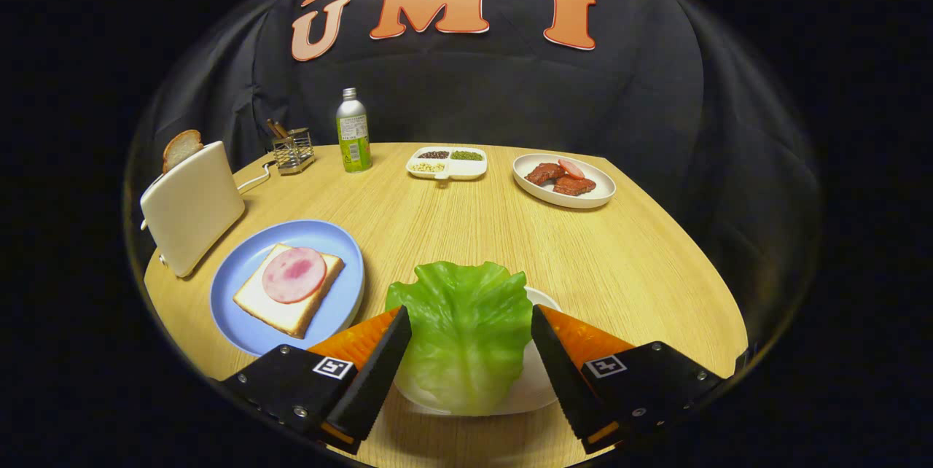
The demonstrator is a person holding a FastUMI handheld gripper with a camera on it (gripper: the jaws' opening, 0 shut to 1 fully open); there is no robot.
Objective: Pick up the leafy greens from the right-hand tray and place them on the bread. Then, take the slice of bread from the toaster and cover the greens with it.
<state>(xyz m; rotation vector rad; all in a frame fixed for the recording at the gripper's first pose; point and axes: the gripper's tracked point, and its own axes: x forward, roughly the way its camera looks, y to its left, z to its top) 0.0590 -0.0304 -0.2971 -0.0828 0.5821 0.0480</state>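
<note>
Leafy greens (466, 329) sit between the fingers of the gripper (471, 337), lying over a white tray (543, 388) just under the tips. Fingers are spread about as wide as the leaf, one on each side of it; can't tell whether both actually press on it, and can't tell whether the leaf is off the tray. Ahead and to the left of the fingers: blue plate (248, 307) with a slice of bread (251, 300), round ham slice (294, 275) on top. Beyond that plate, a white toaster (191, 209) with a second bread slice (181, 148) sticking out of the slot. Far side of the wooden table (452, 227), well beyond the fingers: a bottle (353, 131), a wire holder (293, 151), a divided dish (447, 162), and a plate of meat (565, 180).
</note>
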